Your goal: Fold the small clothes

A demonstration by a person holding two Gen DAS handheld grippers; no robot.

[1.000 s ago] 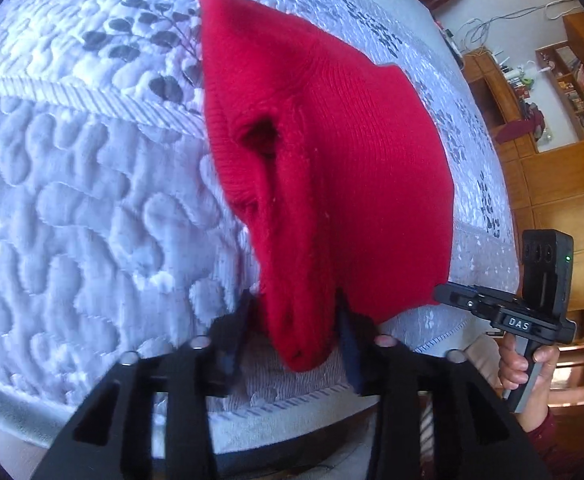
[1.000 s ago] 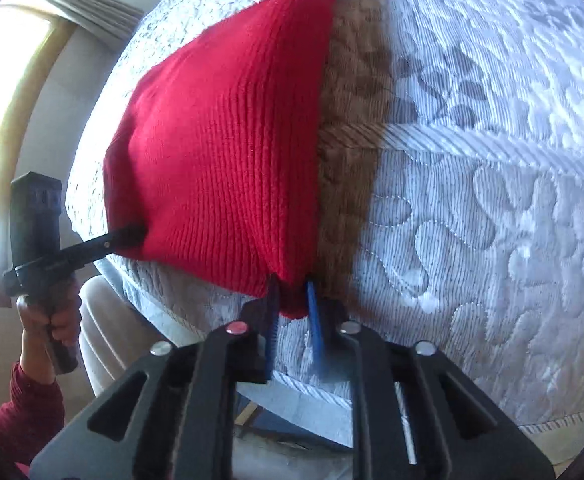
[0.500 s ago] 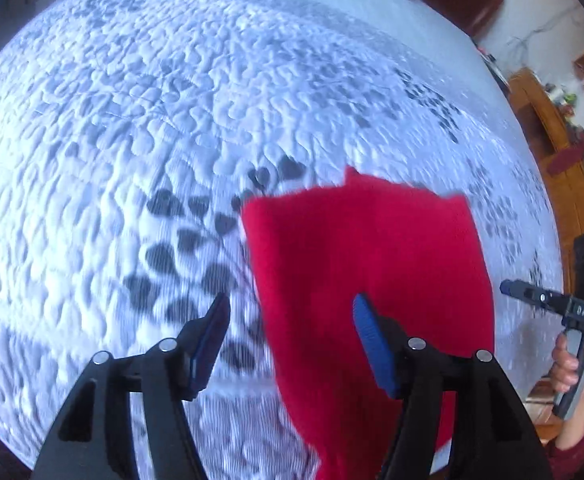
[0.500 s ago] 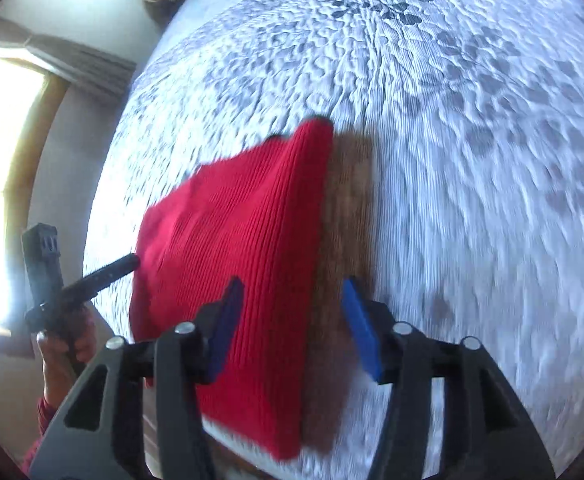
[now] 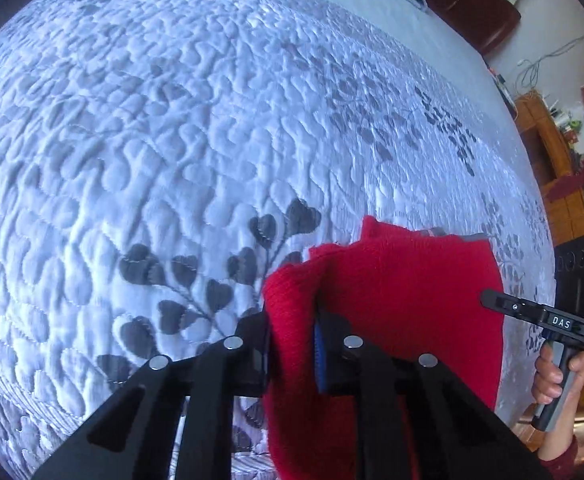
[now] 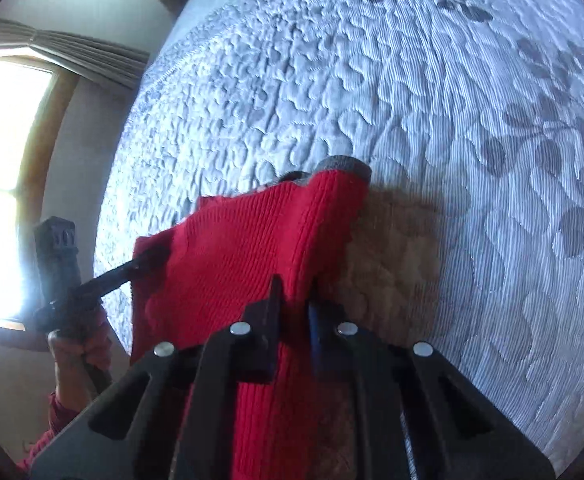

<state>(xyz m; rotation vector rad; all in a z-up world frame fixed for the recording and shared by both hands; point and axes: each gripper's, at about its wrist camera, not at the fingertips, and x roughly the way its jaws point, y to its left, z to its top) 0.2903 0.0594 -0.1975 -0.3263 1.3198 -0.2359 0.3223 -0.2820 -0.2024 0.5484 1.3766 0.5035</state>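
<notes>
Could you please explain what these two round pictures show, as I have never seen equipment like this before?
There is no robot here: a person holds a hand-held two-finger clamp in each hand, each with a wide-angle camera looking along its fingers, hence the round pictures. One view comes from the left gripper, the other from the right gripper. Each view also shows the other tool off to one side, gripped by a hand. Below lies a quilted bedspread with a grey leaf pattern. On it is a red knitted garment. Both grippers have just been closing and now pinch an edge of the garment, one at each side.
</notes>
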